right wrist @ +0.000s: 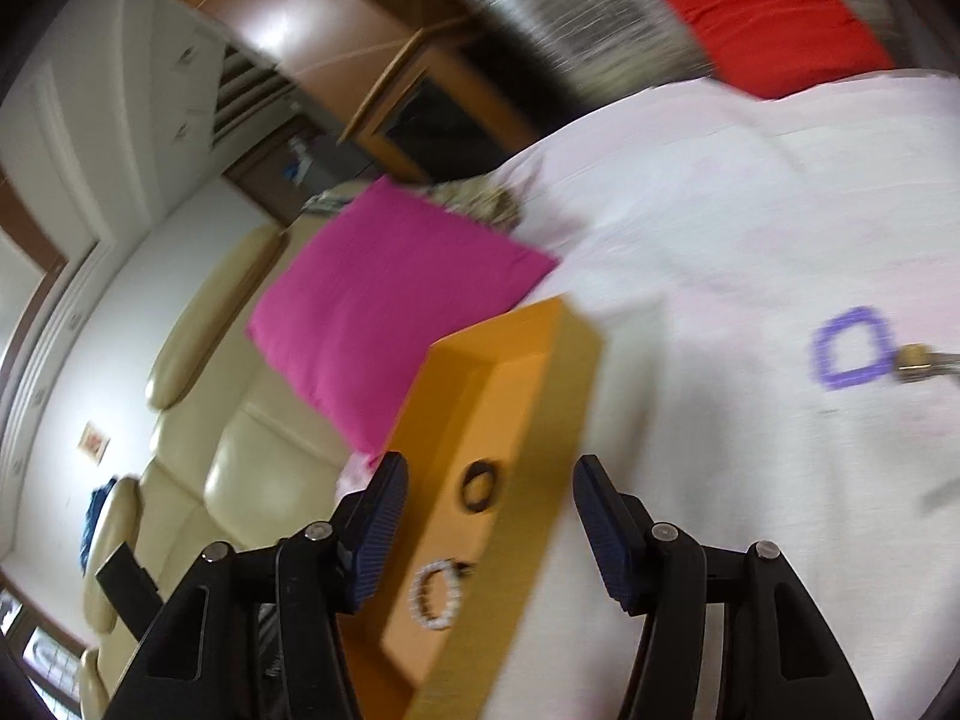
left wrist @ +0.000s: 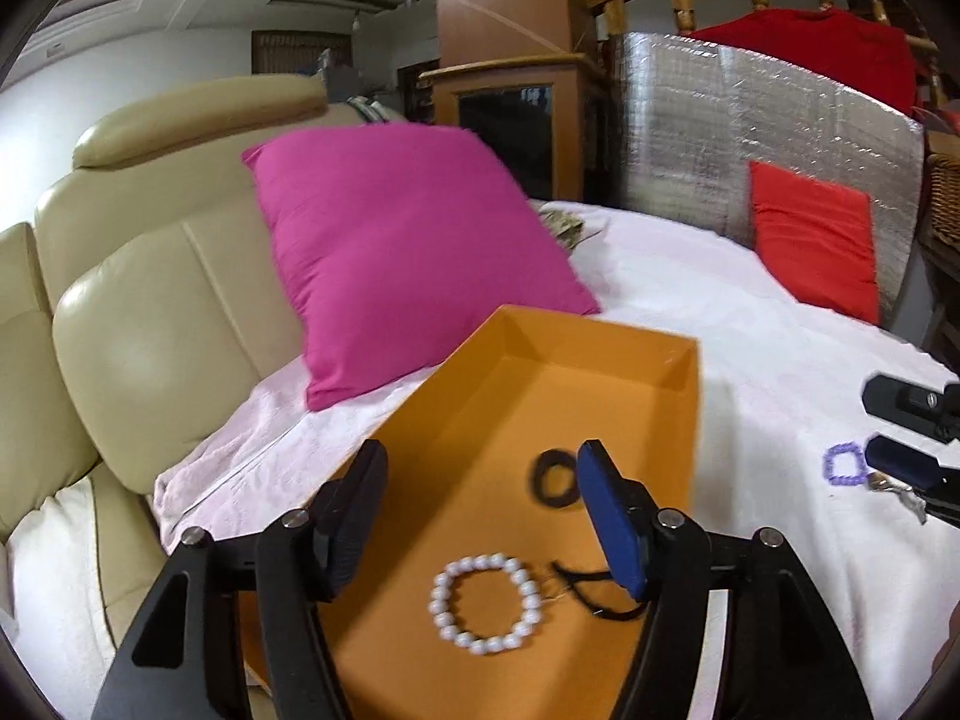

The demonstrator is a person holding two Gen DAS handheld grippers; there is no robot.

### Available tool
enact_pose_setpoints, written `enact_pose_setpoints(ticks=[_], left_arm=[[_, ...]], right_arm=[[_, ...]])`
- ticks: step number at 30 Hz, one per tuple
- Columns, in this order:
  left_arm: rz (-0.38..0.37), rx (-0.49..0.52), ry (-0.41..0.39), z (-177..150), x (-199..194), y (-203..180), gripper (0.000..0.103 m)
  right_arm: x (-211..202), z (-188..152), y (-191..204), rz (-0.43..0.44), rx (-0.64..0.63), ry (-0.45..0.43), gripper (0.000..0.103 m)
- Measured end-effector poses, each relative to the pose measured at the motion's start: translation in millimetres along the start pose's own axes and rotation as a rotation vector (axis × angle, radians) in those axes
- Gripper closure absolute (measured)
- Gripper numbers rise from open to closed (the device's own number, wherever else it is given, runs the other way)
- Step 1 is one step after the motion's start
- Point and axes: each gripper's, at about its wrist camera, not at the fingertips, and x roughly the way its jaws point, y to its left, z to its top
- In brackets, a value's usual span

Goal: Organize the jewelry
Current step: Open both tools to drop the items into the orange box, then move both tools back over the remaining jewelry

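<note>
Left gripper [left wrist: 480,516] gaped, empty, over the box [left wrist: 600,354]; pearls [left wrist: 485,603] lay lower centre. Right gripper [right wrist: 489,531] spread, empty; purple bracelet [right wrist: 852,348] at right edge.

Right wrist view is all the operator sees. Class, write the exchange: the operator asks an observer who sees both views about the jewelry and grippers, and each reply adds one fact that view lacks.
Operator: What is the dark smudge beside the white bead bracelet?
Observer: A thin black cord, lying just right of the white bead bracelet on the floor of the orange box.
Operator: How near is my gripper to the purple bracelet?
Observer: The right gripper has its lower finger close beside the purple bracelet, over the white cloth.
Operator: And the other gripper?
Observer: The left gripper is open and empty above the box.
</note>
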Motion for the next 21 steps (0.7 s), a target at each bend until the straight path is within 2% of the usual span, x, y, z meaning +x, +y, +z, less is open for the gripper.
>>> enact_pose_setpoints(ticks=[1,4,6,8,11,13,16,21], left_arm=[[-0.014,0.002,-0.013,1.6,-2.8,-5.3,0.024],[-0.044,0.024,-0.063,6.0,-13.2,-25.1,0.018],[-0.097,0.059,-0.094,7.4,-20.8,-43.9,0.011],[-0.153,0.085,-0.093,6.9,-23.2,-62.4,0.008],[-0.205,0.122,-0.036,3.5,-19.9,-94.1,0.007],[-0.18,0.167,0.011,0.7,-15.9,-116.1,0.007],[-0.138,0.23,-0.004,-4.1,-18.3,-135.4,0.007],[-0.295,0.188,0.085,-6.7,-14.3,-151.0,0.007]], right_arm=[[-7.1,2.1,-7.1,-0.021,0.009,-0.012,0.042],[-33.8,8.5,-28.3,-0.11,0.031,-0.069,0.042],[-53.8,12.8,-40.5,-0.172,0.043,-0.112,0.042],[-74.4,16.5,-48.9,-0.235,0.048,-0.155,0.042],[-102.0,19.7,-56.7,-0.365,-0.002,-0.212,0.042],[-120.8,24.1,-62.9,-0.443,-0.038,-0.243,0.042],[-151.3,29.3,-81.0,-0.52,-0.04,-0.278,0.042],[-202.6,36.9,-123.3,-0.598,0.053,-0.329,0.042]])
